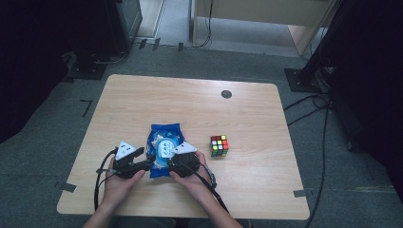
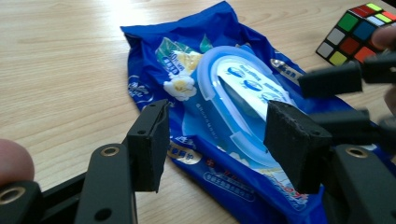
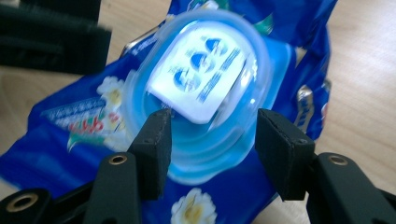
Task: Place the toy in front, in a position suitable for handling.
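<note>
Both grippers flank the crinkly blue plastic wet-wipe pack (image 1: 164, 148) lying flat between them. The left gripper (image 2: 215, 140) gapes wide; the right gripper (image 3: 212, 142) straddles the pale-blue lid (image 3: 201, 93), probably to open it.

Place: an indoor lab or recording room.
Table: one bare light wooden table (image 1: 190, 109) standing alone.
Floor: grey carpet (image 1: 43, 156) with dark tape marks (image 1: 86, 106).
Stands: black equipment stand bases (image 1: 88, 71) at both far corners.
Cables: black cables (image 1: 313, 107) trailing across the floor.
Background: pale wooden furniture (image 1: 266, 14) behind.
</note>
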A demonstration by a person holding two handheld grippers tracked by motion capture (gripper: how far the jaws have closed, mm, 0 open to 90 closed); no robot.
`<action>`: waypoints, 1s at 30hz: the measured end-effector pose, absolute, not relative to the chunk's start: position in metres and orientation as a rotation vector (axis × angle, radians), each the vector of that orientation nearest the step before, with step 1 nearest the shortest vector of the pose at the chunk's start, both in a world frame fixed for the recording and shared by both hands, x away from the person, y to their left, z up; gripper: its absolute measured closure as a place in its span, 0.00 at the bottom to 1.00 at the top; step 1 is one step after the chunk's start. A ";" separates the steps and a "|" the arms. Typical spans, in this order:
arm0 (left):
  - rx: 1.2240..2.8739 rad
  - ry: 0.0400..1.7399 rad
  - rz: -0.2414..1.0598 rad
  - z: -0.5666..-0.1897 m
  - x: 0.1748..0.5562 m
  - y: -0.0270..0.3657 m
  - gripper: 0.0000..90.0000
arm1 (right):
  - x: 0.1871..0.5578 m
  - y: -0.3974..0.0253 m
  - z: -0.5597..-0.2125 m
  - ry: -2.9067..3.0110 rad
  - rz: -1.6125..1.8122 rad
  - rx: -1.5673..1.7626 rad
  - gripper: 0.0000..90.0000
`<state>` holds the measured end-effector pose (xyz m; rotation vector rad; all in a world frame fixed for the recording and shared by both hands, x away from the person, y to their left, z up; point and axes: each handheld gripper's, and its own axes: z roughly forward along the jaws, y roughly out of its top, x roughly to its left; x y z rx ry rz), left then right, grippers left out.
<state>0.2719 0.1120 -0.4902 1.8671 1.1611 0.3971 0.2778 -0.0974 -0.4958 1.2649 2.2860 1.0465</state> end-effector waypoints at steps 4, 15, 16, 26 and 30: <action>1.876 1.145 0.395 -0.490 0.270 0.110 0.46 | 0.284 -0.097 -0.491 2.222 1.086 1.259 0.53; 1.863 1.163 0.399 -0.490 0.272 0.116 0.46 | 0.279 -0.102 -0.492 2.357 1.028 1.145 0.41; 1.863 1.160 0.401 -0.490 0.272 0.115 0.46 | 0.279 -0.102 -0.492 2.357 1.028 1.145 0.41; 1.880 1.149 0.397 -0.491 0.272 0.112 0.46 | 0.286 -0.094 -0.496 2.370 0.994 1.137 0.33; 1.880 1.147 0.394 -0.491 0.272 0.112 0.46 | 0.288 -0.092 -0.496 2.378 0.974 1.145 0.33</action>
